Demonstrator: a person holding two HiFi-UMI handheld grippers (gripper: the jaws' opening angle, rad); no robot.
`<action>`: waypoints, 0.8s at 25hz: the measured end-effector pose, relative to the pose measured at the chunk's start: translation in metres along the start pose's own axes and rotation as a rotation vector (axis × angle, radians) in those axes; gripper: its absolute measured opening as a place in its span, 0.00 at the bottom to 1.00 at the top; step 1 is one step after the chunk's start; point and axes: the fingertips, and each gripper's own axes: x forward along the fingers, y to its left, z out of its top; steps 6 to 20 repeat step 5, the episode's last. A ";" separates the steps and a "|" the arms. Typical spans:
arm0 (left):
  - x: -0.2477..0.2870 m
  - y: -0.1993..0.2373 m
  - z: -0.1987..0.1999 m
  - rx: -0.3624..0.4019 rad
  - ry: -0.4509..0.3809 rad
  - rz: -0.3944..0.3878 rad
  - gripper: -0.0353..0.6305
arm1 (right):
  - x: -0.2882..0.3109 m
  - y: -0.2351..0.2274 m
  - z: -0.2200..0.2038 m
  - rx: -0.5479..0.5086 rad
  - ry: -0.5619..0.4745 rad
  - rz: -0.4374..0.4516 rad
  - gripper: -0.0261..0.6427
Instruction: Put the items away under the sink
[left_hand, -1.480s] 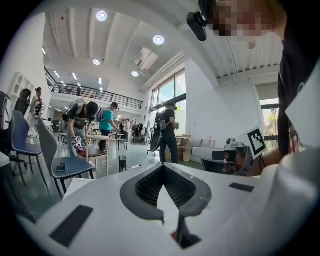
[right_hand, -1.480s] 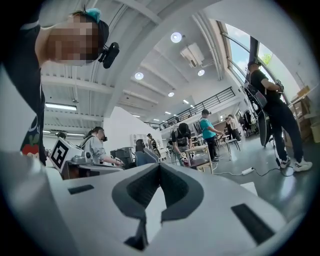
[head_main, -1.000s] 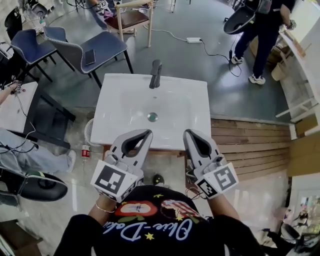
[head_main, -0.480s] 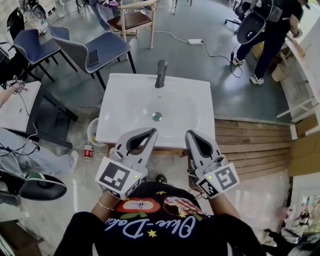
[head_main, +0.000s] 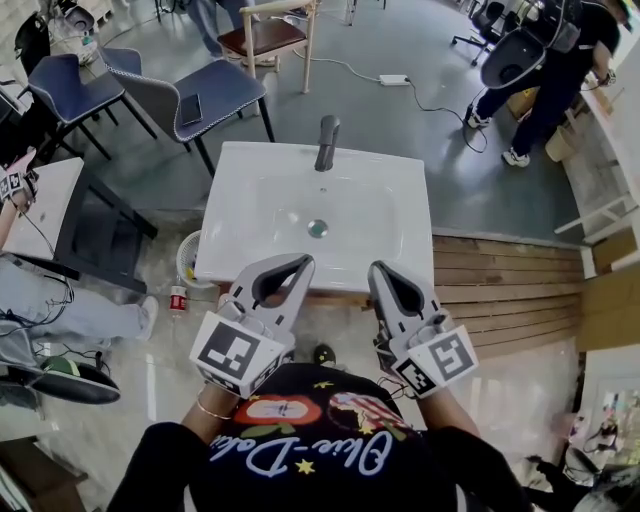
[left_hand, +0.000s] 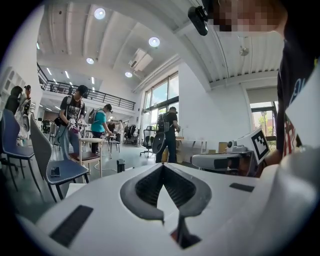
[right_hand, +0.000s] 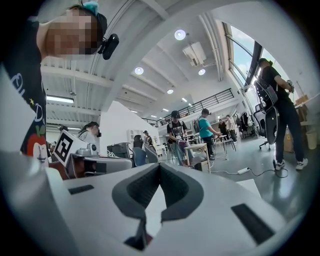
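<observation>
A white sink (head_main: 250, 215) with a dark tap (head_main: 326, 143) and a round drain (head_main: 318, 228) stands right in front of me. The space under it is hidden by the basin. My left gripper (head_main: 298, 263) and right gripper (head_main: 379, 268) hover side by side over the sink's near edge, both shut with nothing between their fingers. In the left gripper view the left gripper's (left_hand: 162, 165) tips meet, and the right gripper (left_hand: 220, 161) shows beside it. In the right gripper view the right gripper's (right_hand: 160, 164) tips also meet.
A small bottle with a red label (head_main: 178, 298) and a white basket (head_main: 186, 262) sit on the floor left of the sink. A dark object (head_main: 320, 354) lies on the floor by my feet. Chairs (head_main: 195, 95) stand behind the sink. A person (head_main: 545, 70) stands at the back right.
Both grippers stay shut and side by side. The view has shifted a little, so the sink sits slightly further right. The person at the back right has moved a bit.
</observation>
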 end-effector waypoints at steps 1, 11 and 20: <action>0.000 0.000 0.000 -0.001 0.003 0.002 0.06 | 0.000 0.001 0.000 0.000 0.001 0.003 0.05; 0.001 0.002 -0.002 -0.003 0.007 0.005 0.06 | -0.001 0.002 -0.001 0.001 0.000 0.017 0.05; 0.001 0.002 -0.002 -0.003 0.007 0.005 0.06 | -0.001 0.002 -0.001 0.001 0.000 0.017 0.05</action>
